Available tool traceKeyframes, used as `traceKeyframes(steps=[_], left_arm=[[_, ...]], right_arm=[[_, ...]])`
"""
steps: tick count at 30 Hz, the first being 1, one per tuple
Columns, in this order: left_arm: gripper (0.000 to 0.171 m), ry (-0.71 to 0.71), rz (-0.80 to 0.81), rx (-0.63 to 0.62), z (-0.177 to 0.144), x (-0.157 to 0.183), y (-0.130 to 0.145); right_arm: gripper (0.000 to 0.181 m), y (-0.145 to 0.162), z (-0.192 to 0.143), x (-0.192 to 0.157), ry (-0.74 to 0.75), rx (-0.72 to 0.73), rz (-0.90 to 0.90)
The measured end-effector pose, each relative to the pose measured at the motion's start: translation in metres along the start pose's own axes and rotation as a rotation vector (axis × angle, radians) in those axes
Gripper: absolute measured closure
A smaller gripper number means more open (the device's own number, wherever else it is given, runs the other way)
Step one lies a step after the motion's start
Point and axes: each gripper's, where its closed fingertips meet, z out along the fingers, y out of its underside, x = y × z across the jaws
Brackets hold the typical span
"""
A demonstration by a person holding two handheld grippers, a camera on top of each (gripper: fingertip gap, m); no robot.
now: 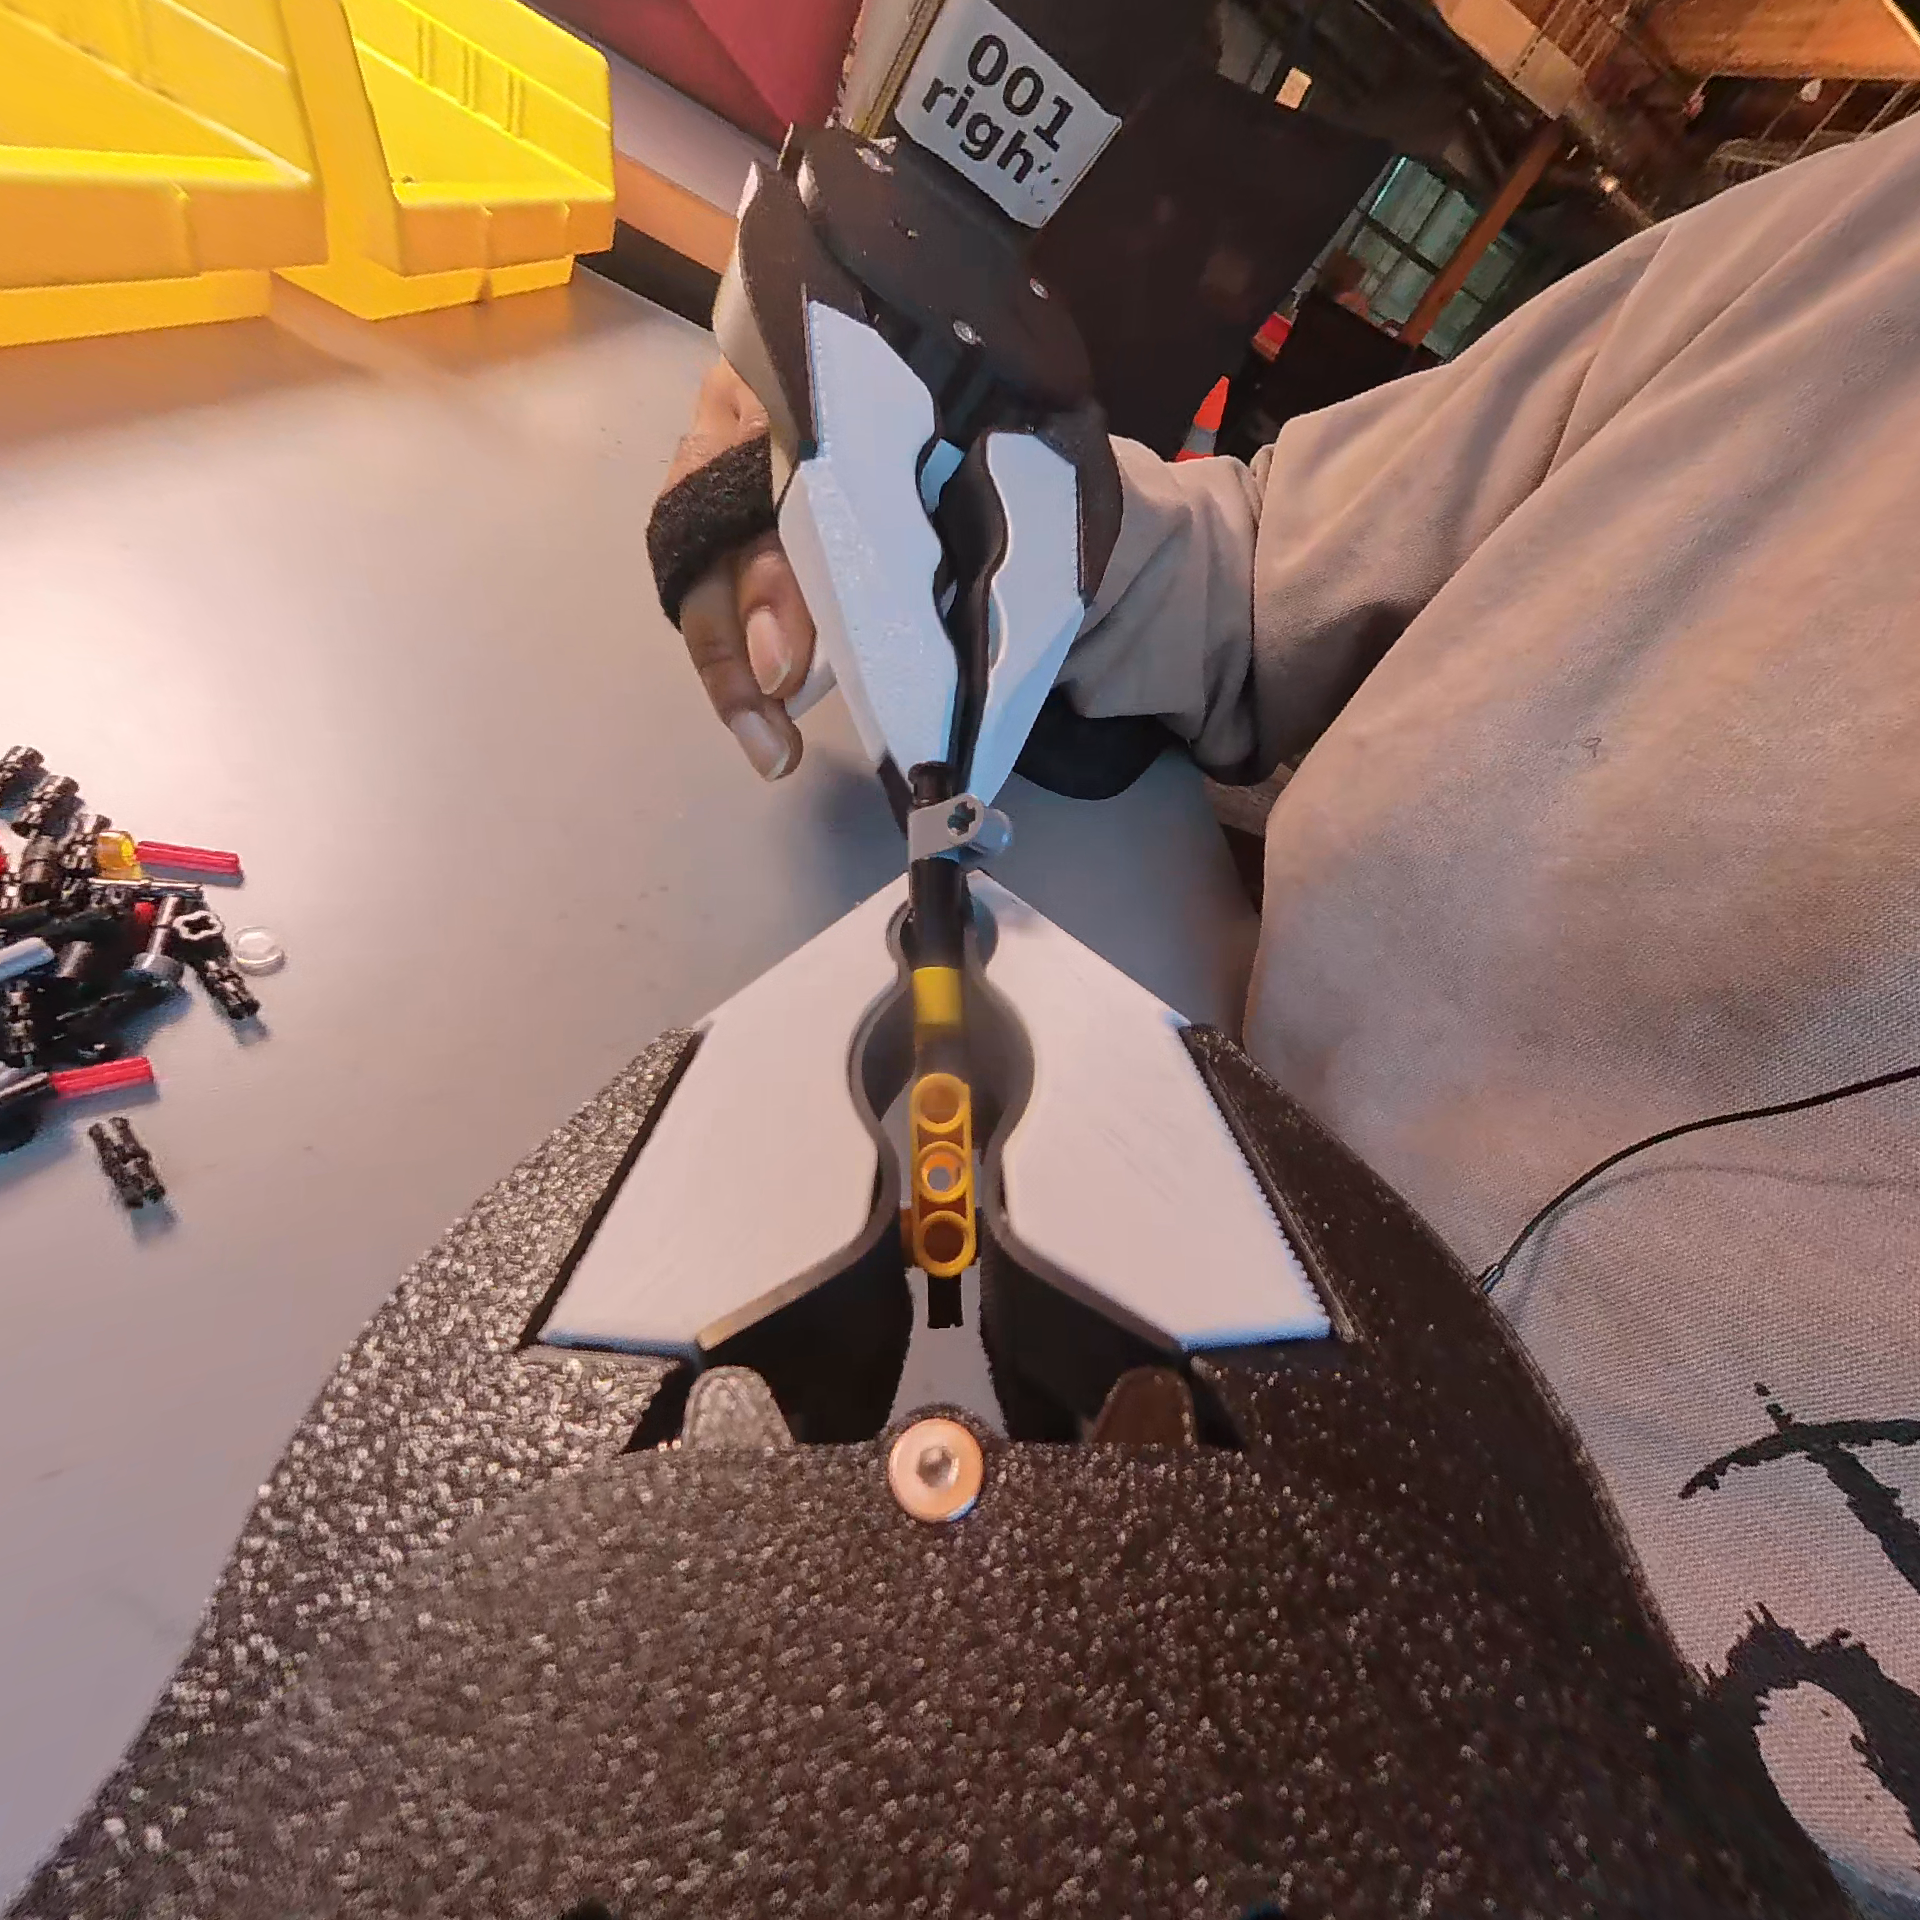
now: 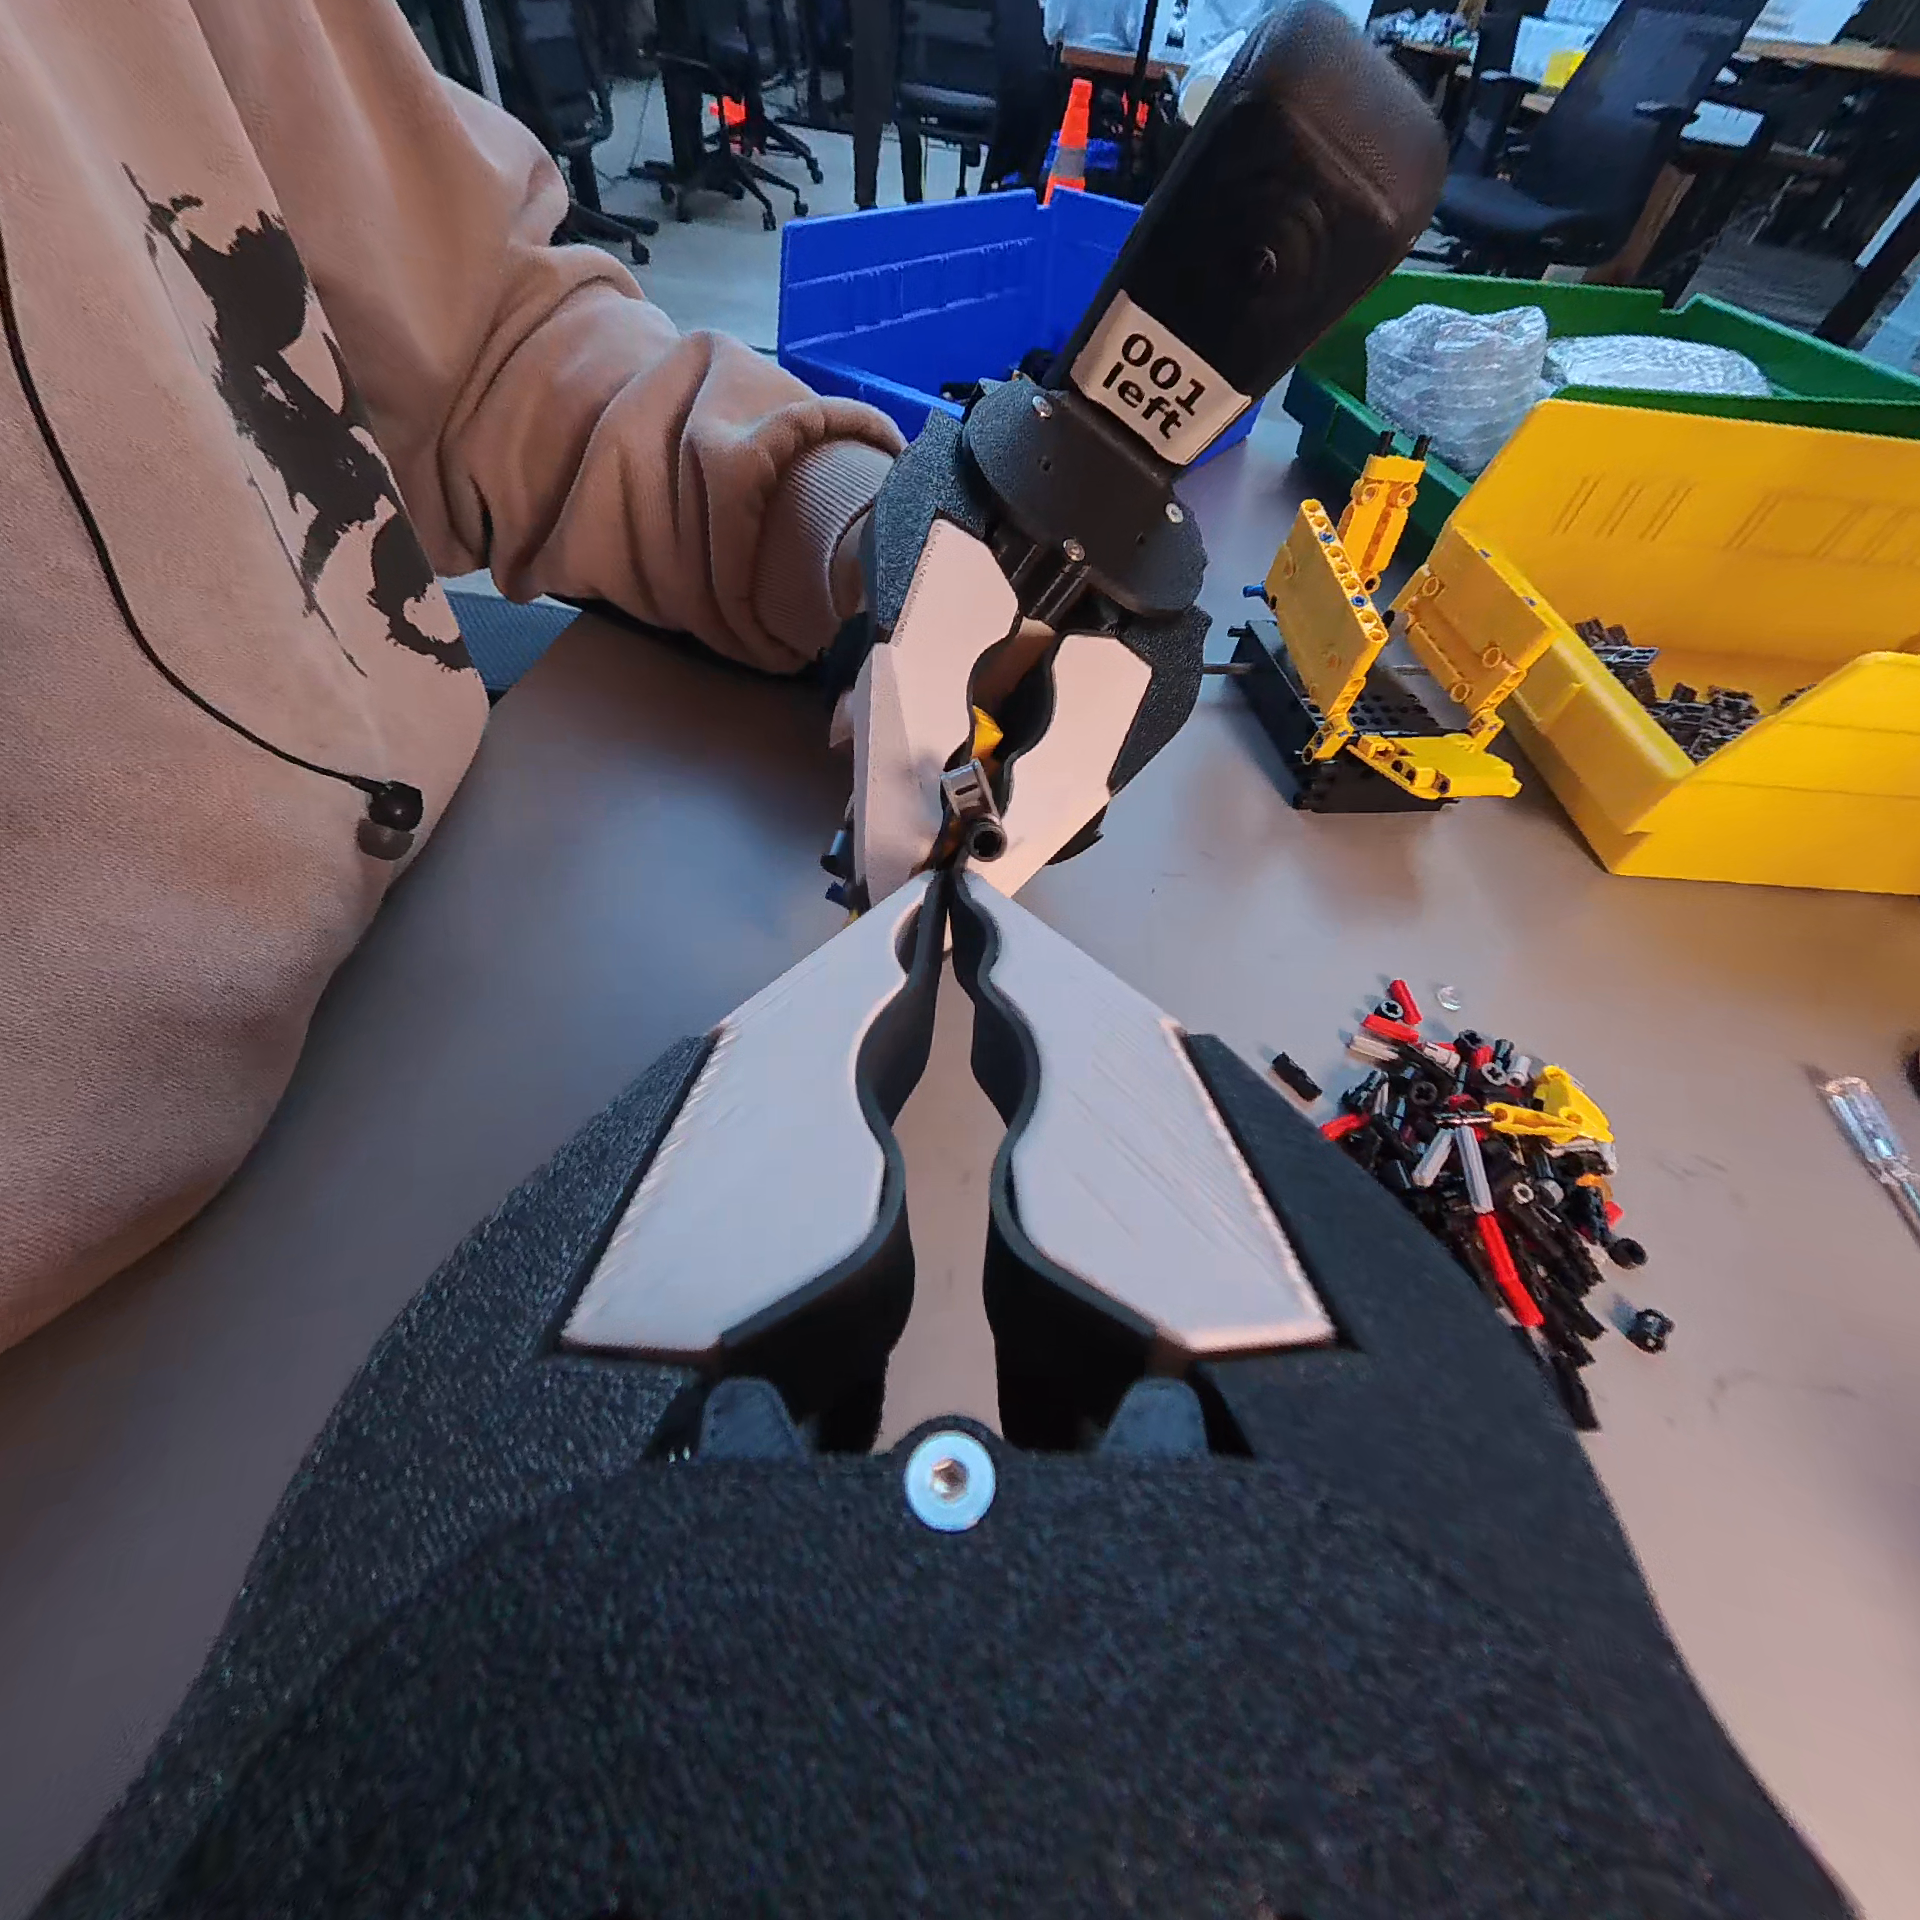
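Gripping a black plastic axle (image 1: 935, 925) with a yellow sleeve and holed yellow beam, the left gripper (image 1: 940, 914) has its jaws clenched.
The right gripper (image 2: 948, 894) jaws pinch that axle's far end by a grey connector (image 1: 958, 821); a pile of small black and red parts (image 2: 1486, 1164) lies beyond on the grey table (image 2: 1195, 935).

Even indoor light, soft shadows, fisheye bending at edges, slight blur.

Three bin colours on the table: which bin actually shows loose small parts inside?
The yellow bin, right of the left claw: dark small pieces lie in its front compartment. The green bin holds clear plastic bags, and the blue bin's contents are mostly hidden.
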Motion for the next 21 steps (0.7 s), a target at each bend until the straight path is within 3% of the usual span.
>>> traceKeyframes(steps=[4,9,11,13,14,21], left_arm=[[0.171,-0.074,0.059,0.071,-0.009,-0.008,-0.013],[0.171,-0.075,0.130,0.242,-0.028,0.001,-0.044],[0.171,-0.062,0.159,0.251,-0.028,0.006,-0.045],[0.171,-0.066,0.175,0.243,-0.025,0.007,-0.044],[0.171,-0.075,0.182,0.234,-0.025,0.007,-0.043],[0.171,-0.110,0.176,0.269,-0.032,0.000,-0.048]], right_arm=[[0.181,-0.009,-0.009,0.012,0.054,0.047,0.039],[0.131,0.006,0.004,-0.001,-0.058,-0.023,0.181],[0.139,0.011,0.017,-0.007,-0.073,-0.043,0.199],[0.173,0.014,0.027,-0.017,-0.098,-0.062,0.161],[0.181,0.012,0.029,-0.020,-0.105,-0.049,0.144],[0.176,0.002,0.018,-0.002,-0.046,0.034,0.197]])
